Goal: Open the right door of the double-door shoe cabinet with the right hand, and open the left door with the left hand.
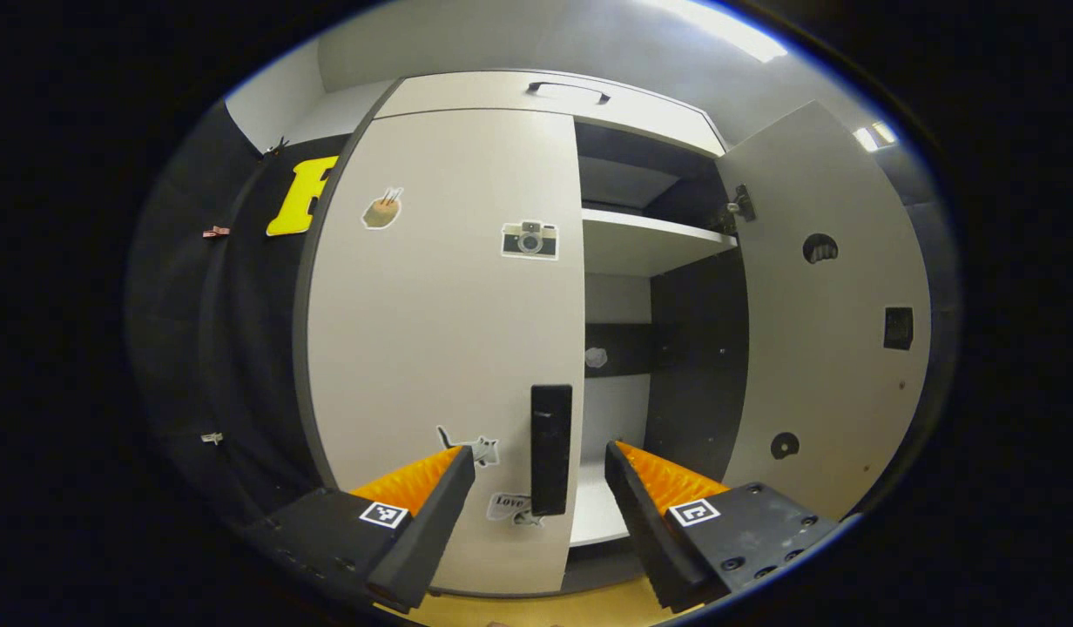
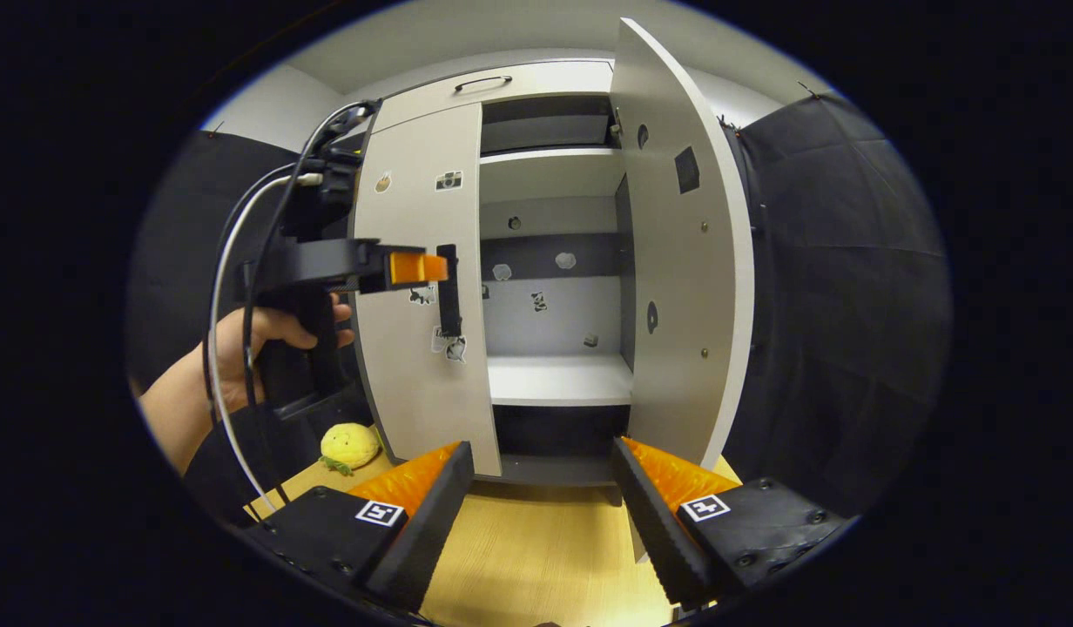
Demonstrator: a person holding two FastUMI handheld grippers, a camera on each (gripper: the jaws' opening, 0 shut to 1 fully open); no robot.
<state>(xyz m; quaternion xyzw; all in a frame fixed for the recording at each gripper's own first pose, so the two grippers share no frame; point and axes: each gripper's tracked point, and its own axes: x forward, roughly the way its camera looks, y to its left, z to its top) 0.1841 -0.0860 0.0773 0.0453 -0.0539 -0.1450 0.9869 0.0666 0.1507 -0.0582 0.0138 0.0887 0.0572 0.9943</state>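
In the left gripper view the cabinet point(image 1: 545, 96) is met head-on, and its right door point(image 1: 819, 305) is swung wide, its inner face turned to the camera with a hinge point(image 1: 738, 207) showing at the upper edge. The left door point(image 1: 441, 340) is seen closed or nearly so; whether it has cracked open cannot be told. A dark upright handle point(image 1: 550, 448) is mounted low on that door's free edge, and it is framed between the fingers of the left gripper point(image 1: 541, 457), which are spread wide with the handle in the gap. Whether either finger touches it cannot be told. A camera sticker point(image 1: 529, 239) is stuck high on the door, with a cat sticker point(image 1: 475, 448) just left of the handle.

Behind the open door a pale shelf point(image 1: 645, 233) is laid across the dark interior.

From the right gripper view the same scene is caught farther back. The left gripper point(image 2: 432, 268) is held level at the handle point(image 2: 449, 292) by a hand point(image 2: 262, 344), with cables point(image 2: 240, 261) looped above it. The right gripper point(image 2: 541, 457) is held off from the cabinet over the wooden floor point(image 2: 536, 549), its fingers spread and nothing between them. The right door point(image 2: 676, 261) is stood edge-on, fully swung out. A yellow plush toy point(image 2: 349, 446) is left on the floor beside the cabinet's lower left corner.
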